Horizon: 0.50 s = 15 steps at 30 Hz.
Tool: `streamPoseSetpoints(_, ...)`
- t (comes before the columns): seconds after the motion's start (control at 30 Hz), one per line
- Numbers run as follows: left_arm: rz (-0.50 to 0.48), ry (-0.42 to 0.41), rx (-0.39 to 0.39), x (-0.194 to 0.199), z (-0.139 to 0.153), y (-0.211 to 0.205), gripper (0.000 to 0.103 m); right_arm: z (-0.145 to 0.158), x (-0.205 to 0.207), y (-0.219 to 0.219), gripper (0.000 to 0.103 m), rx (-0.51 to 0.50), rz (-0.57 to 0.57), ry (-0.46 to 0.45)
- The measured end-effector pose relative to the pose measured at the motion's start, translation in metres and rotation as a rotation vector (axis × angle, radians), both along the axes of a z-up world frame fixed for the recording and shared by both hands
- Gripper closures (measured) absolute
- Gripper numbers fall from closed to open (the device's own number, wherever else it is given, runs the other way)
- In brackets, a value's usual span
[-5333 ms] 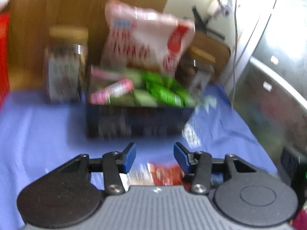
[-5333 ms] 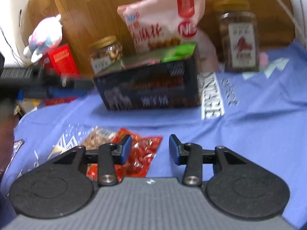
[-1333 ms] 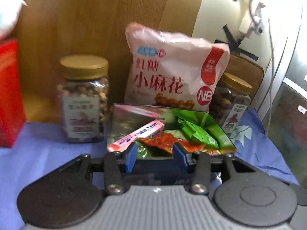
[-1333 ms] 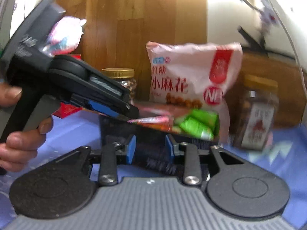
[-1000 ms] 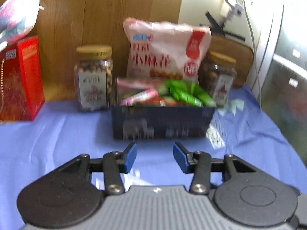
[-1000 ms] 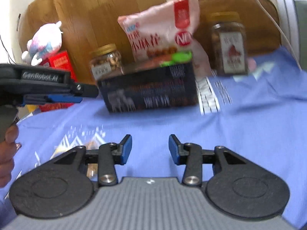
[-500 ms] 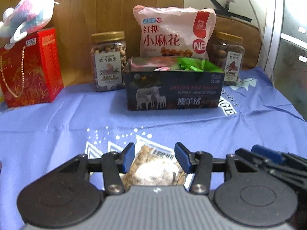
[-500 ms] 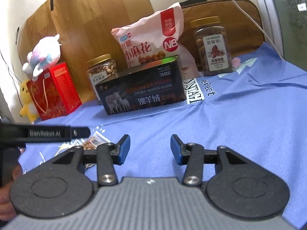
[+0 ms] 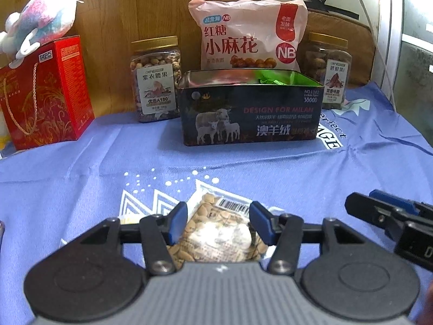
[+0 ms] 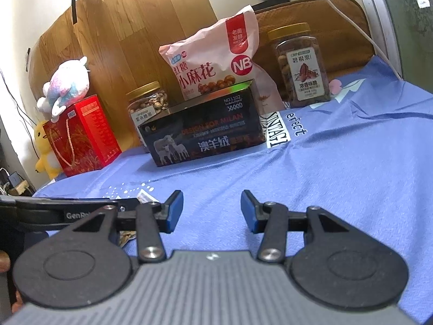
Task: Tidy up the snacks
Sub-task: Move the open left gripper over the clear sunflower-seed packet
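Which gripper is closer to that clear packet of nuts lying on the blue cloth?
Left. The left gripper is right over the nut packet, open fingers either side of it. The right gripper is off to the packet's right, open over bare blue cloth.

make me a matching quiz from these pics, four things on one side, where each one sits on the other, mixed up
Things:
1. plush toy
2. nut packet
3. pink snack bag
4. red gift box

Places:
A. behind the dark tin
B. on top of the red gift box
C. on the blue cloth left of the cashew jar
D. between the left gripper fingers

Pairs: 1-B, 2-D, 3-A, 4-C
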<state>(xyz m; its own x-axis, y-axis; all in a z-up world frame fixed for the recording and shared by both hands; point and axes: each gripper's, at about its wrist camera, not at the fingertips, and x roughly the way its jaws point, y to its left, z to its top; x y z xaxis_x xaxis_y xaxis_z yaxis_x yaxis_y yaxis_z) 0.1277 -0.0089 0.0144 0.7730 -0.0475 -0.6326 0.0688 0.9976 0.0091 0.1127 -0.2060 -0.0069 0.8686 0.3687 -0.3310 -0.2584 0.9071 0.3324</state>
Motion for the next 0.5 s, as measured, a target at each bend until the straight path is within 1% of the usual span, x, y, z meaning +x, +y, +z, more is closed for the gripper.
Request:
streamPoseSetpoints(0.23, 0.006, -0.023, 0.04, 0.0018, -0.0056, -0.0046, 0.048, -0.0002, 0.0004, -0.0034, 0.051, 0.035, 0.009, 0.009)
streamPoseSetpoints(0.3, 0.008, -0.034, 0.051, 0.0017, -0.0065, -0.0061, 0.048, -0.0001, 0.0007, -0.0042, 0.049, 0.042, 0.011, 0.01)
streamPoseSetpoints(0.5, 0.012, -0.069, 0.064, -0.0008, -0.0107, -0.0097, 0.046, 0.0, 0.0004, -0.007, 0.048, 0.064, 0.025, 0.009)
